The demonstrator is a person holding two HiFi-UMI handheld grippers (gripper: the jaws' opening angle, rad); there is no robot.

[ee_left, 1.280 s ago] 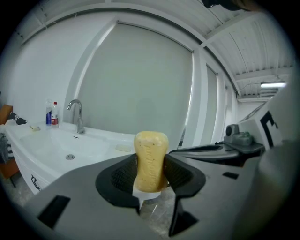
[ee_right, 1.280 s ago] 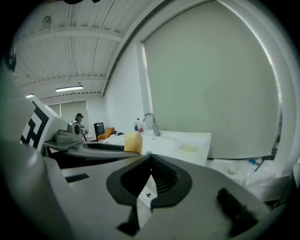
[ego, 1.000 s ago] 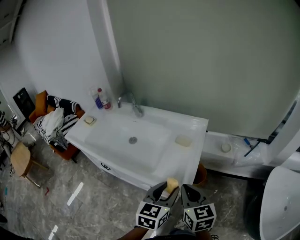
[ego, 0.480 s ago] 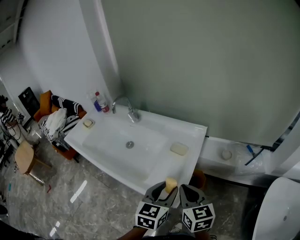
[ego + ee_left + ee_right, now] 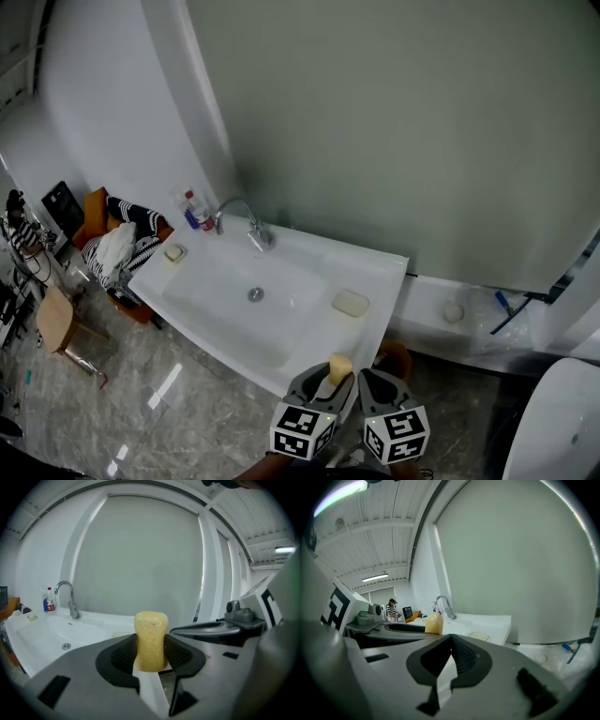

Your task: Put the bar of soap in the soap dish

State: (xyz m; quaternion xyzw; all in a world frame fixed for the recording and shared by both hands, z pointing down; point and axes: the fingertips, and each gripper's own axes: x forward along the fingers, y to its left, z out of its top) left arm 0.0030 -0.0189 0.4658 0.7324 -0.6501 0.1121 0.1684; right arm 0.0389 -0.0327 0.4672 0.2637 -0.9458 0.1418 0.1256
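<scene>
The left gripper pinches the yellow bar of soap upright between its pads, just off the near right corner of the white sink, short of its rim. The right gripper hangs off that same corner of the sink, close beside the left one, its jaws pressed together on nothing. The cream soap dish lies on the sink's right ledge beside the basin, apart from the soap

A pale grey-green wall rises behind a white washbasin, with glossy grey marble floor below and, at the left, an orange armchair heaped with striped cloth beside a wooden stool.
</scene>
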